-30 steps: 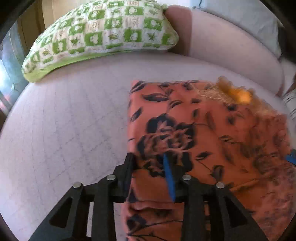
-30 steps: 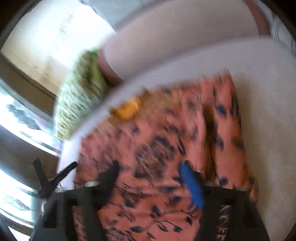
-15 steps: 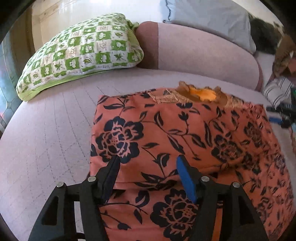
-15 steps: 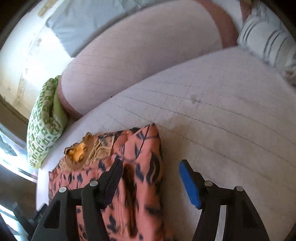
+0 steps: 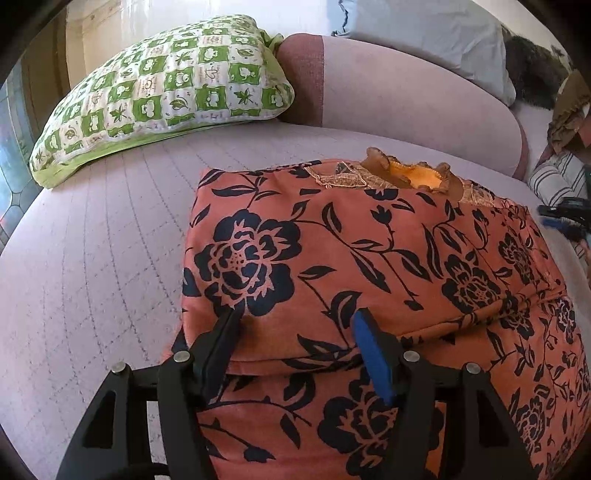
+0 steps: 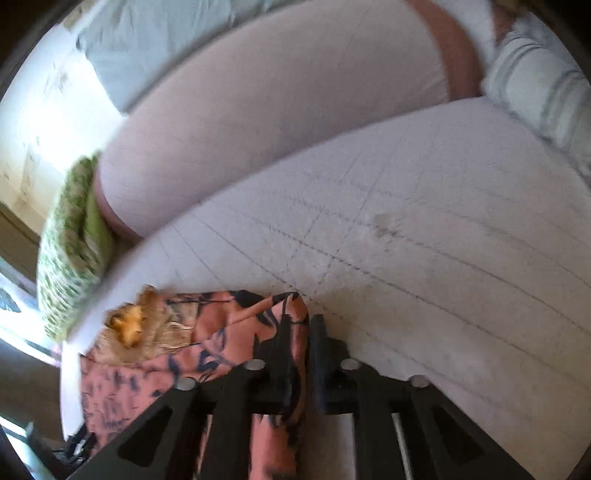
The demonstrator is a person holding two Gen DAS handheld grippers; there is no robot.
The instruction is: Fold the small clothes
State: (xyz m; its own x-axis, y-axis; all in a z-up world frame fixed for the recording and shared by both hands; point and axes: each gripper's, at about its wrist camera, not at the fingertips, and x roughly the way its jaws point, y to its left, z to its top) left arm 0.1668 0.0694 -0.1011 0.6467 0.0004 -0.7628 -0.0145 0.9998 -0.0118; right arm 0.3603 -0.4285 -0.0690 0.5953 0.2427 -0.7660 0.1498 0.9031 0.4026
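An orange garment with a dark flower print (image 5: 369, 266) lies folded on a pale quilted sofa seat (image 5: 92, 258), its frilled neckline (image 5: 413, 177) at the far side. My left gripper (image 5: 295, 328) hovers open over the near fold, and nothing sits between its pads. In the right wrist view, which is blurred, the garment (image 6: 236, 332) fills the lower left. My right gripper (image 6: 295, 343) is at the garment's right edge. Its jaws are closing, and a strip of the fabric stands pinched between them.
A green and white checked pillow (image 5: 166, 92) leans at the back left against the sofa backrest (image 5: 406, 96). A grey cushion (image 5: 424, 33) lies on top of the backrest. Striped cloth (image 6: 546, 96) is piled at the far right. Bare seat (image 6: 443, 240) stretches right of the garment.
The left jaws opened off the fold and drew back a little. The right gripper swung from above the garment to its right edge, and its jaws narrowed onto the fabric.
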